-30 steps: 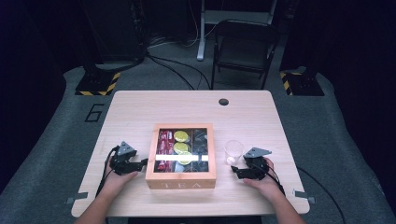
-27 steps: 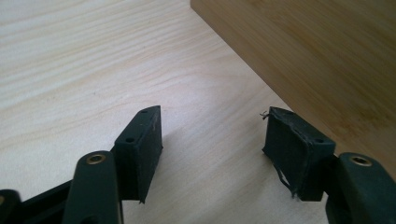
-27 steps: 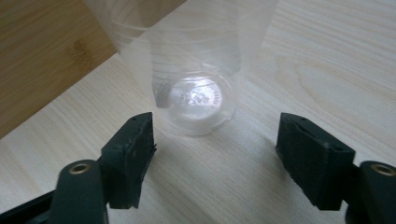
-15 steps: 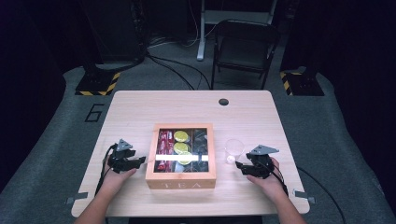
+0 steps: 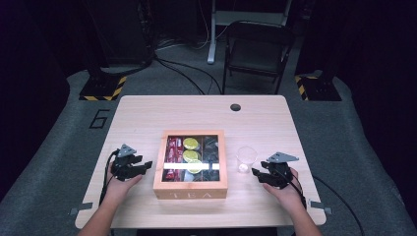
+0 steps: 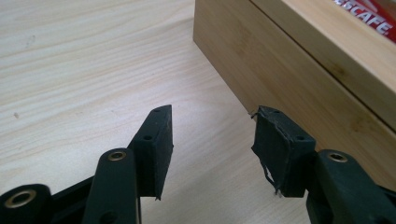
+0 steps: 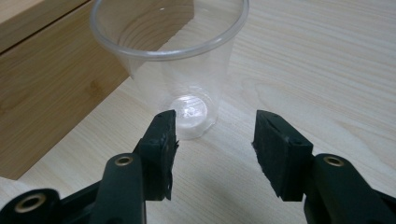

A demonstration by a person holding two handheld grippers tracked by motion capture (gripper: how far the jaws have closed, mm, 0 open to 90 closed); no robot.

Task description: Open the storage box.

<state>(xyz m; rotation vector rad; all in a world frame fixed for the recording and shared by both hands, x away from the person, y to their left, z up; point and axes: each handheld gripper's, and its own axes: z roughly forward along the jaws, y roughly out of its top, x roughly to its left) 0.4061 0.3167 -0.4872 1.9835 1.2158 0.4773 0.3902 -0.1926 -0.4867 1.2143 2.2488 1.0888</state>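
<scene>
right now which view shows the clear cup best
The right gripper view: the cup is close up there, upright and empty, its rim, wall and base all plain, beside the box. The high view shows the cup small, right of the box. The left gripper view looks at the box's side and bare table.

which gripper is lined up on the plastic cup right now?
The right gripper: open, its jaws point at the clear plastic cup standing upright just ahead. The left gripper, also open, faces the wooden tea box's side wall instead.
</scene>
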